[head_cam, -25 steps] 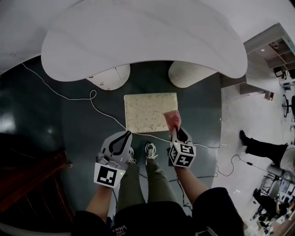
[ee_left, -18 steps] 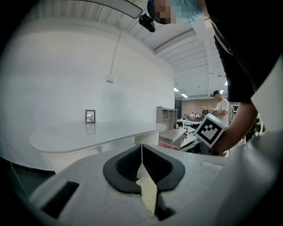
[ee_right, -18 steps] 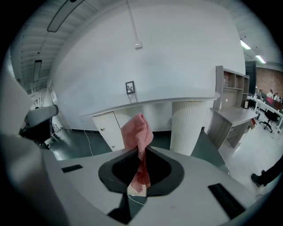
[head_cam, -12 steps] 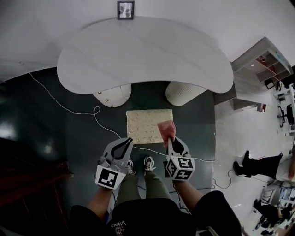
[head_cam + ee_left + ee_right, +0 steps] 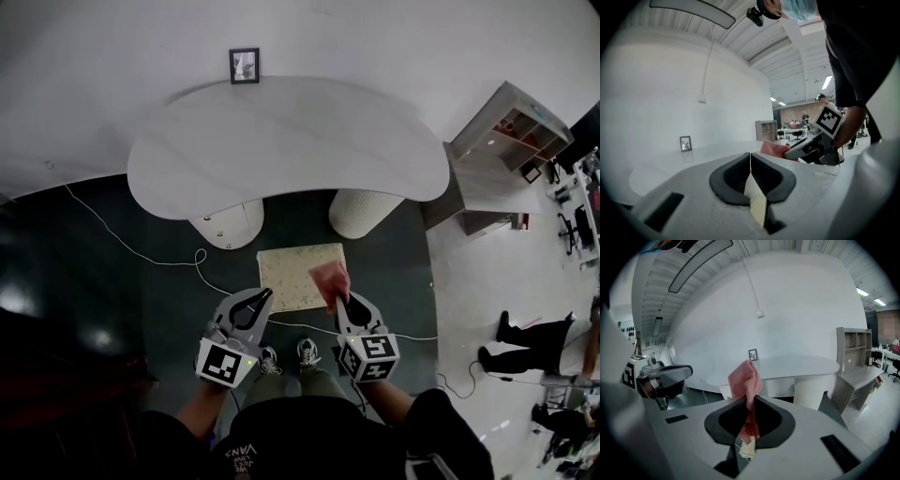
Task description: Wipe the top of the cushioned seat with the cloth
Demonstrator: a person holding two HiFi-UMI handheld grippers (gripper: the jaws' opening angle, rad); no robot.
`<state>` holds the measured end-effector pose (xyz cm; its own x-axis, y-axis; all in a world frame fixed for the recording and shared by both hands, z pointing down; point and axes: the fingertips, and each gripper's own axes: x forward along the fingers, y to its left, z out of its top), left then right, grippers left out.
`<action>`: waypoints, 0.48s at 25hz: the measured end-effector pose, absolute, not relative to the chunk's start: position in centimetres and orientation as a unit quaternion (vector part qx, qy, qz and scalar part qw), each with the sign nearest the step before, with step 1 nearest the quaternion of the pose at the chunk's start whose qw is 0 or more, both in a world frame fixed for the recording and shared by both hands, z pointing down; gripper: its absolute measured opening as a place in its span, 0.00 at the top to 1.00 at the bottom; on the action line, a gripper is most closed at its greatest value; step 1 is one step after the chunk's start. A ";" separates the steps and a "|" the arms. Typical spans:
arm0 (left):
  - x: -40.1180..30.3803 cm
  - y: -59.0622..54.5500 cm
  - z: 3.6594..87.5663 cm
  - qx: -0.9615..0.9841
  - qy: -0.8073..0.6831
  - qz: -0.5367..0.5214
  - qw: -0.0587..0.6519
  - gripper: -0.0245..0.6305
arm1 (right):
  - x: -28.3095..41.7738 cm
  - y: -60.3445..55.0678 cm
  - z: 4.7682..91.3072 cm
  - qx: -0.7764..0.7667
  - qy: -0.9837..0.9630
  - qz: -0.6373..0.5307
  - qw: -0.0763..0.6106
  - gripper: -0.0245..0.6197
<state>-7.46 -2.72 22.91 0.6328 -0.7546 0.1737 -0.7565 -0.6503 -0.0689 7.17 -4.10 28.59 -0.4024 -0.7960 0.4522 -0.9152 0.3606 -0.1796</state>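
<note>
Right tongs (image 5: pixel 343 302) are clamped tight on the pink cloth (image 5: pixel 330 277), with most of it flopping up past the tips. It looks held above the near right corner of the cushioned seat (image 5: pixel 291 274), which sits on the floor by the person's feet. Left tongs (image 5: pixel 259 302) are pinched together on nothing. I'd crouch, press the cloth flat on top, and wipe in overlapping strokes edge to edge.
</note>
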 end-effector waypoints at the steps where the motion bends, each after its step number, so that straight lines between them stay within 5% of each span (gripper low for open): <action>1: -7.4 -2.6 22.4 0.906 -0.413 0.093 -0.001 0.93 | 6.9 -3.8 28.1 0.525 -0.814 0.202 0.145 0.90; 12: -7.5 0.2 18.4 0.916 -0.384 0.100 -0.052 0.93 | 6.9 -0.7 23.9 0.532 -0.819 0.181 0.121 0.90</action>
